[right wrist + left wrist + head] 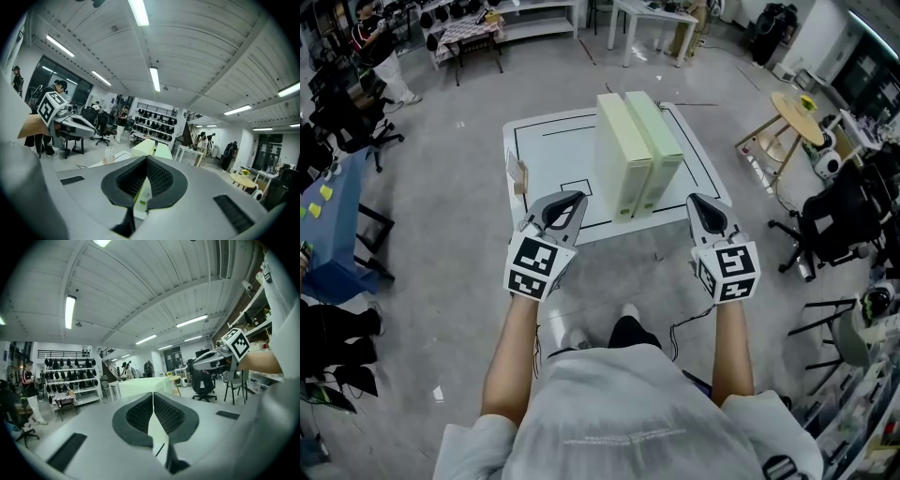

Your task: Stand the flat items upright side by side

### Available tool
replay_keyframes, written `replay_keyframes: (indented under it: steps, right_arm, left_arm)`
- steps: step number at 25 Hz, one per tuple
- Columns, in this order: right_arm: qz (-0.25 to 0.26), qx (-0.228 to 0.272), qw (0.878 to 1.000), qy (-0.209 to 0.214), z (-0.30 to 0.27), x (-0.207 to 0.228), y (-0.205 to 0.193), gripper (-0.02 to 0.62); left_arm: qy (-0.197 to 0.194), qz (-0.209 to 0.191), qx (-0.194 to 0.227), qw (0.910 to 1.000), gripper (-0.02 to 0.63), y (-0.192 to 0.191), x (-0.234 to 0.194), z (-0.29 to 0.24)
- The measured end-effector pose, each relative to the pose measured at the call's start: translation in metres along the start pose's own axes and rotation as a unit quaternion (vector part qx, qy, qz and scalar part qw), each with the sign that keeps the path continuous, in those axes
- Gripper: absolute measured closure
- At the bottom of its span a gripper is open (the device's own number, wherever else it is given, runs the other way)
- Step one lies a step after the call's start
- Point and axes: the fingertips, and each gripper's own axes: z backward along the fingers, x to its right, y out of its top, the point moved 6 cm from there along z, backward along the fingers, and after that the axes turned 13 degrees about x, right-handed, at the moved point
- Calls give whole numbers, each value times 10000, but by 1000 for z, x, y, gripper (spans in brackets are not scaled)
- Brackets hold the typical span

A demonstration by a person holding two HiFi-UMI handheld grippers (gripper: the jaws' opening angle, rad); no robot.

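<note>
Two pale green flat boxes stand upright side by side on the white table [548, 155], the left box [617, 155] touching the right box [661, 150]. My left gripper [577, 198] hovers at the table's near edge, left of the boxes, shut with nothing in it. My right gripper [694, 200] hangs off the near right corner, also shut and empty. In the left gripper view the closed jaws [153, 394] point at the boxes [140, 386], with the right gripper [211, 361] beside. The right gripper view shows its closed jaws [146, 158] below both boxes [154, 149].
A small wooden stand [519, 176] sits at the table's left edge. A round wooden side table [797, 117] and a black office chair [839, 220] stand to the right. A blue table [328, 216] is at the left, white tables [652, 19] far back.
</note>
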Motion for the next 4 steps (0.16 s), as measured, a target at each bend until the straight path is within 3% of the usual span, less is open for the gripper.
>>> replay_keyframes:
  steps: [4]
  right_arm:
    - [36, -86, 10000, 30, -5, 1, -7, 567]
  left_arm:
    - [-14, 88, -38, 10000, 584, -7, -2, -3]
